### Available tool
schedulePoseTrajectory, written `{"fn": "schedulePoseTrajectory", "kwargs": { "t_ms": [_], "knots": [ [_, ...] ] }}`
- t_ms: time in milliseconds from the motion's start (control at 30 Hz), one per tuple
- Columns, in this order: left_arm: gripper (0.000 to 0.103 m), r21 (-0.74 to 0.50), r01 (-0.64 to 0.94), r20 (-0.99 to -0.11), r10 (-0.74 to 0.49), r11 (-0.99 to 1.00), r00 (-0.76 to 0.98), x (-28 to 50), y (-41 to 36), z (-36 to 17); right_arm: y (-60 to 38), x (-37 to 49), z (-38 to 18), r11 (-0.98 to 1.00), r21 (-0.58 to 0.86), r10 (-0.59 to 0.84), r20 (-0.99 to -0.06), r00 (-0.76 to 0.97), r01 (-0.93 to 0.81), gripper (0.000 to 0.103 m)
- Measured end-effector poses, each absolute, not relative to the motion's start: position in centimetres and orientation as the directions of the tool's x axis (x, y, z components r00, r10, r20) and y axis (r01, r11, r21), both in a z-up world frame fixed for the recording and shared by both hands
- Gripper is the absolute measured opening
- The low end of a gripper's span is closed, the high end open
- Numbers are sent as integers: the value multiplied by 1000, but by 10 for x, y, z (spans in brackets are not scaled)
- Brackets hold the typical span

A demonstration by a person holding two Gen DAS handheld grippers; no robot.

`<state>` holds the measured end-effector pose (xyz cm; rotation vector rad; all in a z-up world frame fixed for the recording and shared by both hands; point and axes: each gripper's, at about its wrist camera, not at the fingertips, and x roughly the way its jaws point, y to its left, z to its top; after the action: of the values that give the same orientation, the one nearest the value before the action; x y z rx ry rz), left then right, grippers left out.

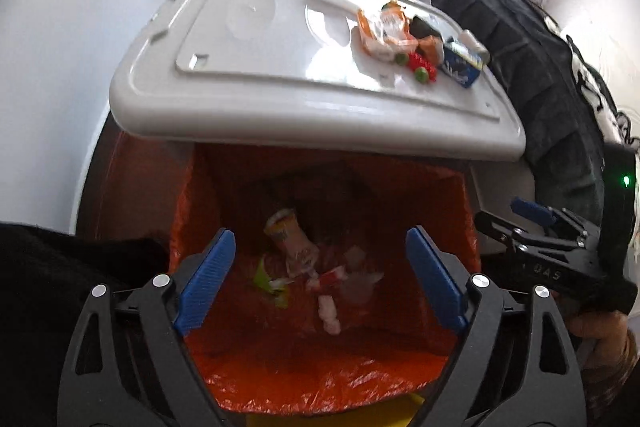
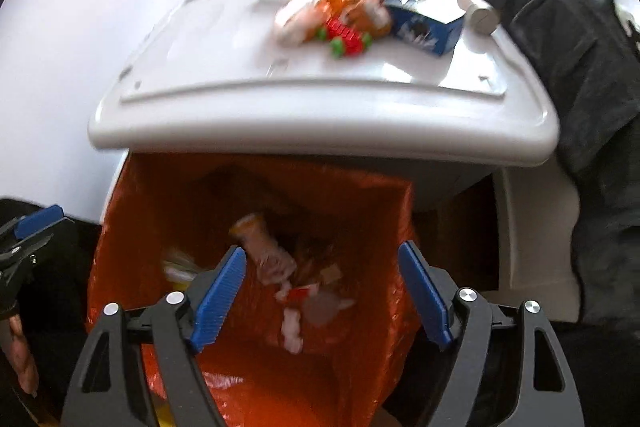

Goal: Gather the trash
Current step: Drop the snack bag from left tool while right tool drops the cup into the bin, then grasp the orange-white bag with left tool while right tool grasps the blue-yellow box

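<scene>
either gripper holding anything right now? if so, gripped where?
Nothing is held. The left gripper and right gripper both hang with jaws open and empty over the orange plastic bin liner; the wrappers lie loose at its bottom.

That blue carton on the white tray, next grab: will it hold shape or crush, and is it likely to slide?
The blue carton looks torn open at the top, so it is probably empty, light and likely to cave under a hard squeeze. The white tray is glossy, so a nudge may skate it toward the white cylinder beside it. Its flat faces should suit the pads.
</scene>
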<state>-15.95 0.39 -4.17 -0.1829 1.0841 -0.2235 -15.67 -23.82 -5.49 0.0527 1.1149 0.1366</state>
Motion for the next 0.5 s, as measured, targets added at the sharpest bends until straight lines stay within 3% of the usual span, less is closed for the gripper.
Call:
{"fn": "schedulePoseTrajectory", "kwargs": {
  "t_ms": [267, 500],
  "knots": [
    [90, -214, 157, -777, -265, 964, 571, -82, -35, 8, -268, -128, -1, 994, 111, 102, -803, 587, -21, 79],
    [90, -174, 188, -777, -252, 967, 577, 9, -96, -12, -291, -92, 29, 999, 50, 23, -732, 681, 19, 84]
  ]
}}
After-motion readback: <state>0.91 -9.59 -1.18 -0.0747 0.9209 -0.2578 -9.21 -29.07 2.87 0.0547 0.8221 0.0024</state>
